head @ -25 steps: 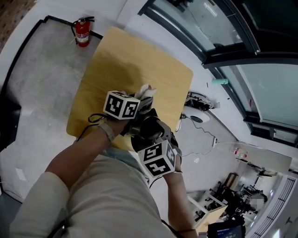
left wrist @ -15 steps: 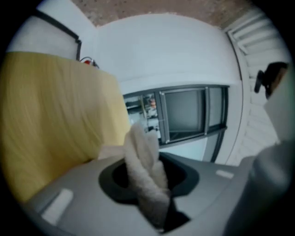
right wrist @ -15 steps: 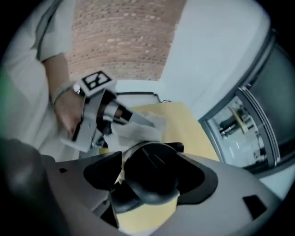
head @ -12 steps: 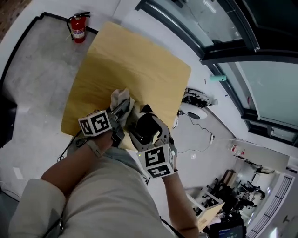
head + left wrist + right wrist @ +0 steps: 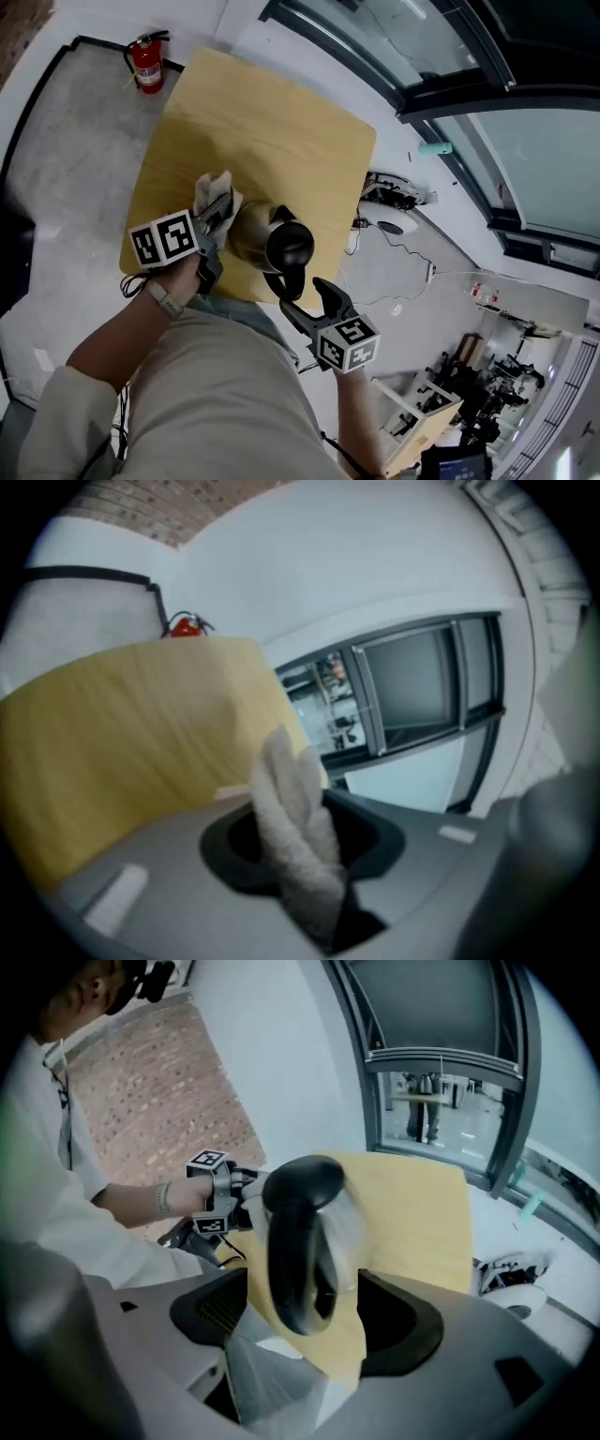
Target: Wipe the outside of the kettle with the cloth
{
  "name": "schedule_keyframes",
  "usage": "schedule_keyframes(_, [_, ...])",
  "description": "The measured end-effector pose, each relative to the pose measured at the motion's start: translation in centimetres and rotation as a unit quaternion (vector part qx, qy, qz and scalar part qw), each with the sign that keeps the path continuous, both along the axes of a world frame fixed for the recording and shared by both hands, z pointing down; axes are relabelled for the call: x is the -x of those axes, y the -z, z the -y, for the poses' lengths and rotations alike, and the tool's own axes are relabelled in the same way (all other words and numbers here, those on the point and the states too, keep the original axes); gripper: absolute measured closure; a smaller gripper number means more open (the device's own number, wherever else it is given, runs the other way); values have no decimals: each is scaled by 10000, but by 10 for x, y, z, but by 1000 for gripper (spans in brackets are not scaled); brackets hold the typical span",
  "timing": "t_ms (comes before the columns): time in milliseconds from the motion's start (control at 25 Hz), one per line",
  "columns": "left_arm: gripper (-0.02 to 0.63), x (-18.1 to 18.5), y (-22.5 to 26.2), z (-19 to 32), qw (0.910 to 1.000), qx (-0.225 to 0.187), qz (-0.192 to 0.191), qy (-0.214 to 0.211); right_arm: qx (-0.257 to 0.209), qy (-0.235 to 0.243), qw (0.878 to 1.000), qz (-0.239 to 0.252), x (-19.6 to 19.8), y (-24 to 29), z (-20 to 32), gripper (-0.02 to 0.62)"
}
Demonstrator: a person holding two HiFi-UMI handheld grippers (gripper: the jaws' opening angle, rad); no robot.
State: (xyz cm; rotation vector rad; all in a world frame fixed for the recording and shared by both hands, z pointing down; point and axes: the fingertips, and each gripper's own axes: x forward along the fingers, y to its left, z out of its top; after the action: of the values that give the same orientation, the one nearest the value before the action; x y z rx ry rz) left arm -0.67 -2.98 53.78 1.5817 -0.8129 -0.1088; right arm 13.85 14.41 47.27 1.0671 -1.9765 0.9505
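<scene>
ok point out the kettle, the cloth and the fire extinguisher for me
kettle [image 5: 248,234], head view, on its steel side wall
cloth [image 5: 210,186], head view, on the bunched end that sticks up
fire extinguisher [image 5: 145,67], head view, on its red cylinder

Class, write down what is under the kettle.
The kettle stands on the yellow wooden table, close to one edge. The patch of tabletop directly beneath its base is covered by the kettle itself, so whether anything lies there cannot be seen.
</scene>
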Motion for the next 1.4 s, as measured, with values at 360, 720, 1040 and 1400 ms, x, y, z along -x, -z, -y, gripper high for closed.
schedule_keyframes(360, [491,-12,40,-4,9943,-466,-949,129,715,-1069,9833,1286,86,-16,30,420])
schedule_keyframes(720, [497,-22,-48,15,9990,-127,-220,-375,892,-1736,9547,2246,113,-15,55,420])
schedule_keyframes(1040, [495,-57,-3,-7,9744,-1005,-656,-1902,979,-1865,9424,2599,117,-16,63,420])
schedule_keyframes(1400, [491,-90,50,9,9056,-2463,-1072,-3282,1813,-895,9496,2394,100,-21,58,420])
